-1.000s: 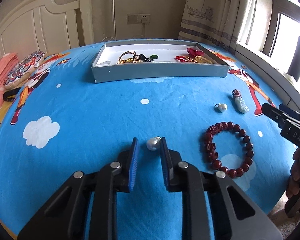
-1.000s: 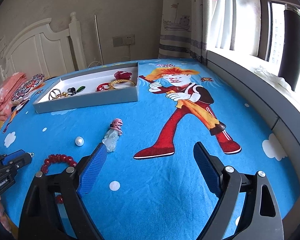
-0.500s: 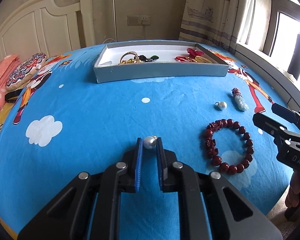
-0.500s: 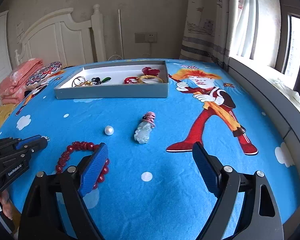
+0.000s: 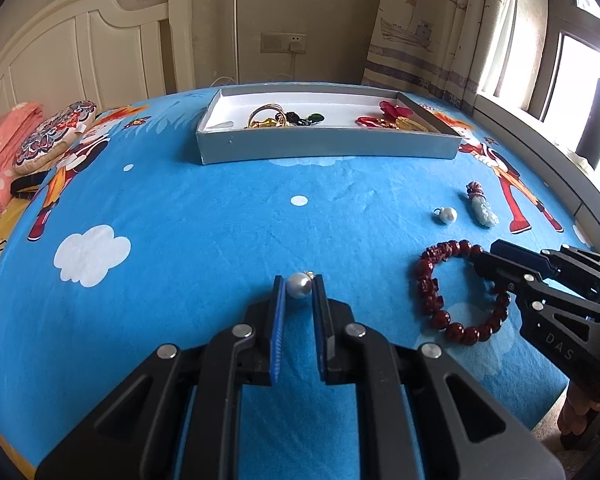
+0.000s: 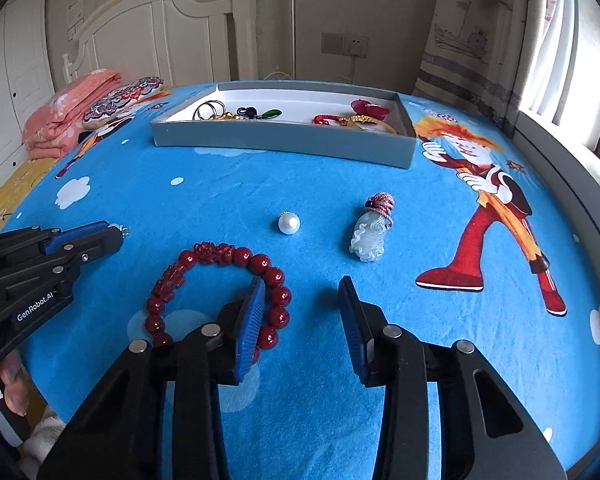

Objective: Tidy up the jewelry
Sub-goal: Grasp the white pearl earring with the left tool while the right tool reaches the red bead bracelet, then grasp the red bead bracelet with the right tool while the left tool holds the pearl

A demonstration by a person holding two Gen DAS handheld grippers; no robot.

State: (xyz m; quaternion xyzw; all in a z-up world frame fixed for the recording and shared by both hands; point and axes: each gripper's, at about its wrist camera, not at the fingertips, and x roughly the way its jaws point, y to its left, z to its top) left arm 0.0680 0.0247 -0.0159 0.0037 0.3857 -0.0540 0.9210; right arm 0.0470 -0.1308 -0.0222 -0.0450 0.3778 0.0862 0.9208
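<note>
Your left hand-held gripper (image 5: 299,286) clamped on the round white pearl pendant (image 5: 299,285) just above the blue cartoon bedsheet (image 5: 204,232), right hand-held gripper (image 6: 302,296) wide open, empty, over the dark red beaded bracelet (image 6: 220,292), grey jewelry tray (image 5: 328,148) far.

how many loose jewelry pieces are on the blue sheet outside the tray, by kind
pearls: 2, one between the left gripper fingers, one lying free
red bead bracelet: 1
pale jade pendant: 1
total: 4
</note>
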